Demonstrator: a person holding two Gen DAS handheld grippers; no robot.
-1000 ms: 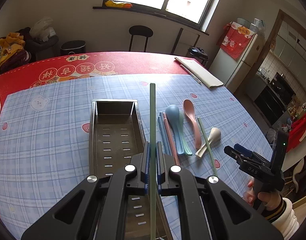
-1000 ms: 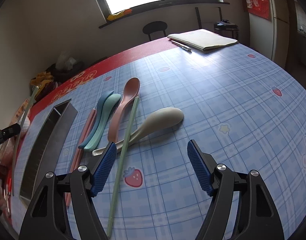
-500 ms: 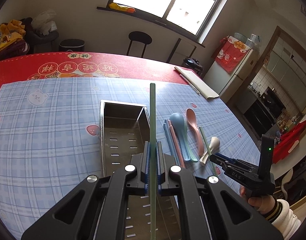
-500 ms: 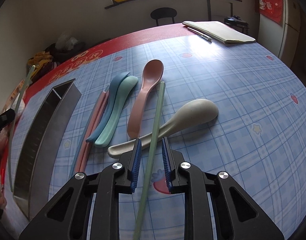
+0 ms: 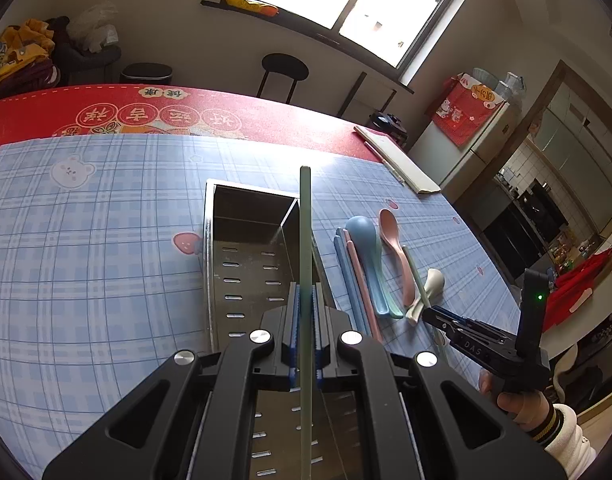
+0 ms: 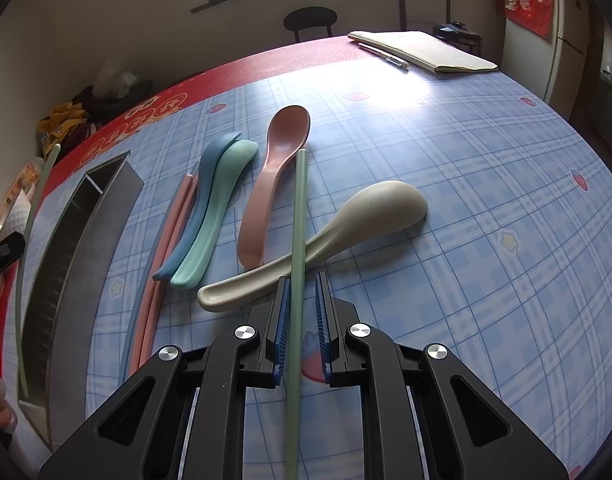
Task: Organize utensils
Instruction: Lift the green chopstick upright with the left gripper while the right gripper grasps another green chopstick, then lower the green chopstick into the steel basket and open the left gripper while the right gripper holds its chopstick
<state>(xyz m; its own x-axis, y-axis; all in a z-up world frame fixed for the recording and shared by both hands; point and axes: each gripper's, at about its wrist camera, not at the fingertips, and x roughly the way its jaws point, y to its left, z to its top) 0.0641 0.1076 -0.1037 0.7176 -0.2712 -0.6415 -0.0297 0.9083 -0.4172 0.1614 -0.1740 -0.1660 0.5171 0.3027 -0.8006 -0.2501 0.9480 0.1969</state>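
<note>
My left gripper (image 5: pixel 305 292) is shut on a pale green chopstick (image 5: pixel 305 220), held lengthwise above the steel utensil tray (image 5: pixel 208 264). My right gripper (image 6: pixel 302 280) is low over the table and its jaws are closing. A second green chopstick (image 6: pixel 300 208) lies between them; a gap still shows at the right pad. That chopstick rests across the handle of a beige spoon (image 6: pixel 378 208). Left of it lie a pink spoon (image 6: pixel 274 176), a teal spoon (image 6: pixel 222 200), a blue spoon (image 6: pixel 208 176) and pink chopsticks (image 6: pixel 174 220). The right gripper (image 5: pixel 432 314) also shows in the left wrist view.
A notebook (image 6: pixel 426 50) with a pen beside it lies at the far right edge of the table. The tray (image 6: pixel 78 248) lies left of the utensils. A black stool (image 5: pixel 284 68) stands beyond the red cloth. A person's hand (image 5: pixel 522 404) holds the right gripper.
The right jaws have narrowed from wide open to close around the green chopstick on the table. The left gripper, still holding its chopstick, has come lower over the tray.
</note>
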